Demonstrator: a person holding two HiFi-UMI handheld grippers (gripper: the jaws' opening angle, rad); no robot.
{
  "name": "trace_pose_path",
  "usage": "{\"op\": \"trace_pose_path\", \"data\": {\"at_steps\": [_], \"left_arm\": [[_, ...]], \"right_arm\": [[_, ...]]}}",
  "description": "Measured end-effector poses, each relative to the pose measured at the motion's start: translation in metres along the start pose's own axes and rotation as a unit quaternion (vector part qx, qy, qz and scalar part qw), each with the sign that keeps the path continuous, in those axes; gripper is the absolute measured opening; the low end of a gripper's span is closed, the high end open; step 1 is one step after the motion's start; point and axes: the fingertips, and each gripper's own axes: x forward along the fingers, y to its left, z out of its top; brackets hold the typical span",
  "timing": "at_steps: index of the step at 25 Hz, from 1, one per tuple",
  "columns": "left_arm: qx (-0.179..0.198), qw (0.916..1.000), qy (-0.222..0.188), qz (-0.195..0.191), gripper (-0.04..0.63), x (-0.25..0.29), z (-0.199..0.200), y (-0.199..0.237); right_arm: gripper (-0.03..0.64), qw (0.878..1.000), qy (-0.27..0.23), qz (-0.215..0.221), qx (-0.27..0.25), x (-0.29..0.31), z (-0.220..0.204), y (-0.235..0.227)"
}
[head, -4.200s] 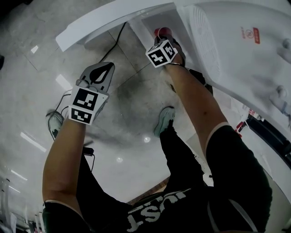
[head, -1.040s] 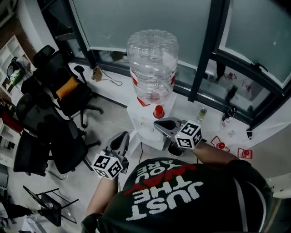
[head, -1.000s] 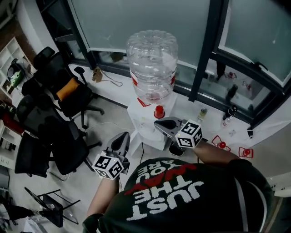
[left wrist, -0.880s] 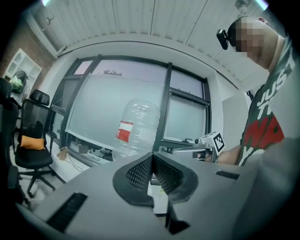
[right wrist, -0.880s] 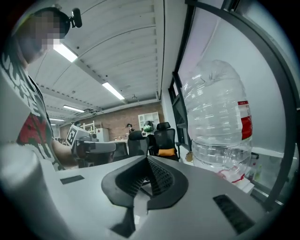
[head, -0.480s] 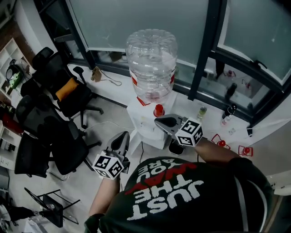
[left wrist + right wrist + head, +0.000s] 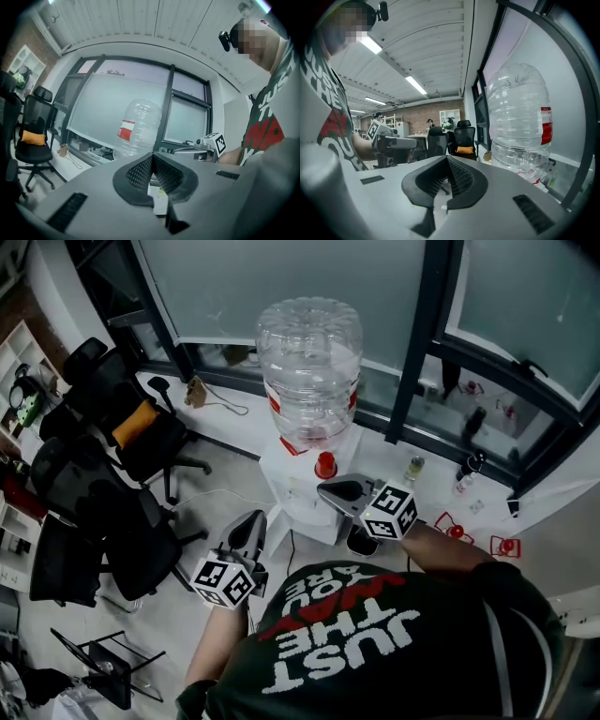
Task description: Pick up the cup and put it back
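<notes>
A small red cup [image 7: 325, 466] stands on the top of the white water dispenser [image 7: 298, 498], just in front of the big clear bottle [image 7: 309, 371]. My right gripper [image 7: 323, 489] hovers a little below and in front of the cup, shut and empty, apart from it. My left gripper [image 7: 255, 516] hangs lower left beside the dispenser, also shut with nothing in it. In the left gripper view its mesh pads [image 7: 140, 172] meet, with the bottle [image 7: 136, 129] beyond. The right gripper view shows closed pads [image 7: 457, 178] and the bottle [image 7: 520, 122] at the right.
Black office chairs [image 7: 112, 437] crowd the left side. A white sill [image 7: 441, 493] along the dark window frame carries small bottles [image 7: 414, 469] and red objects [image 7: 455, 532]. A cord [image 7: 220, 404] lies on the sill behind the dispenser. The person's torso fills the lower view.
Over the last second both grippers have barely shifted. Some seconds ago the view looked down at the floor with the right gripper reaching low at the dispenser; now it looks over its top.
</notes>
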Motion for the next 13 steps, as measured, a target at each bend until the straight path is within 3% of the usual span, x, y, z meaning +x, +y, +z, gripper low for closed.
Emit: {"op": "trace_pose_path", "data": {"at_steps": [13], "left_arm": [[-0.01, 0.9999, 0.001, 0.007, 0.008, -0.005, -0.0055, 0.0023]], "right_arm": [[0.032, 1.0, 0.005, 0.009, -0.011, 0.0045, -0.0014, 0.0062]]}}
